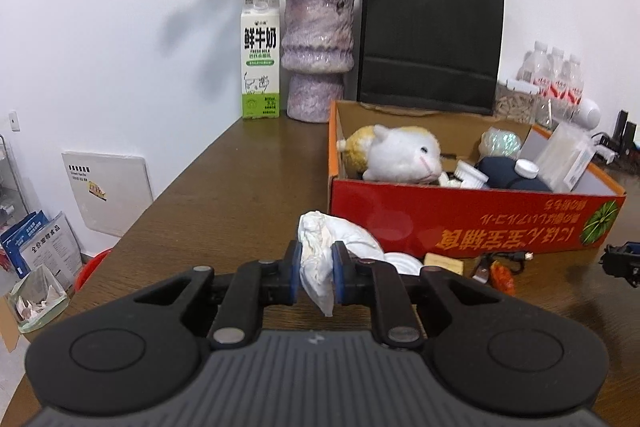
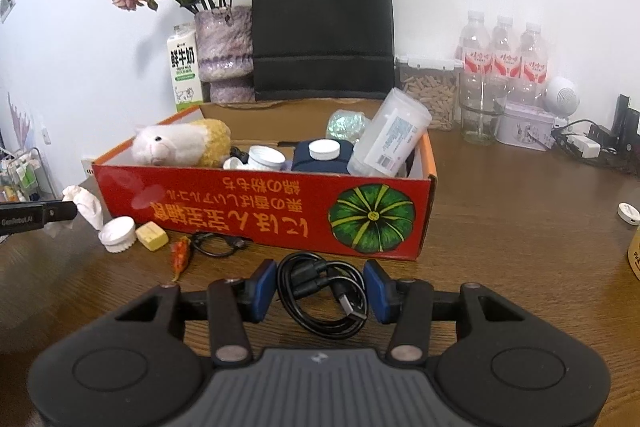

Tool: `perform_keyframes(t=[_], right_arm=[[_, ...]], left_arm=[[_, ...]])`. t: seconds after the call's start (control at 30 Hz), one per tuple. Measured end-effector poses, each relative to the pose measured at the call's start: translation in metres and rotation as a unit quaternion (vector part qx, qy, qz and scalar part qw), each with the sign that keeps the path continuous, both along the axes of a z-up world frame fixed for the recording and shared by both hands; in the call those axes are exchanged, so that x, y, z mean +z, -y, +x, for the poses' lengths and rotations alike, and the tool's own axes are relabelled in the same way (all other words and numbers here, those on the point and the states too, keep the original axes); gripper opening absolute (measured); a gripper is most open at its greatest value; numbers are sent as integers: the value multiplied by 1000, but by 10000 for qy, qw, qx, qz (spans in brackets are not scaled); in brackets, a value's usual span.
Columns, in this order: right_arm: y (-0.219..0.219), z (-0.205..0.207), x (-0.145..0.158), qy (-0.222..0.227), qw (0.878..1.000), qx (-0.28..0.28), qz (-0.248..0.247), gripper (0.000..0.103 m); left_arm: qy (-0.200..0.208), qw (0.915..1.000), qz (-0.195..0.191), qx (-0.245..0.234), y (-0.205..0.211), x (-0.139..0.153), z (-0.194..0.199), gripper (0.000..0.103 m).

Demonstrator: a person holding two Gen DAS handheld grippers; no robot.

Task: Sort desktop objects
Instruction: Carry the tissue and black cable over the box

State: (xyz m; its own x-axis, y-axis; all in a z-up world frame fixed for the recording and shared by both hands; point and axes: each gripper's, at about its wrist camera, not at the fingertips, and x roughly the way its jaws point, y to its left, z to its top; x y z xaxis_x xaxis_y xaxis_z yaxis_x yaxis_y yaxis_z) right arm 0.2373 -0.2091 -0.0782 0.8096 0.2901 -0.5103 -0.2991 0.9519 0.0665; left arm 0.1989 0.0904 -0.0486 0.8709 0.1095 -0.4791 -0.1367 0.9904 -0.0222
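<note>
Left gripper [image 1: 316, 277] pinches crumpled tissue [image 1: 320, 259], lower end hanging. Right gripper [image 2: 320, 285] clamps coiled black cable [image 2: 320, 291] at 6 o'clock of red box [image 2: 260, 215]. Box contents partly hidden; three water bottles [image 2: 500, 55] at 2 o'clock on desk [image 2: 500, 227].

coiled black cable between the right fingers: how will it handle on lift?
Coiled black cable: likely floppy; loose loops could sag or unwind. Probably light. The USB plug end sticks out, so it may dangle and snag the red box rim.
</note>
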Motion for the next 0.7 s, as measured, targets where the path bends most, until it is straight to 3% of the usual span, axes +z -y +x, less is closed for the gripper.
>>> perform_keyframes(t=[0.4,0.7], right_arm=[[-1,-9,28,329,9993,49,184,46],[-16,-2,57,657,9976,215,64,46]], left_arm=[[352,9985,-74,-414,29,29,-11,16],[679,9938,-15,-885,63,62,3,16]])
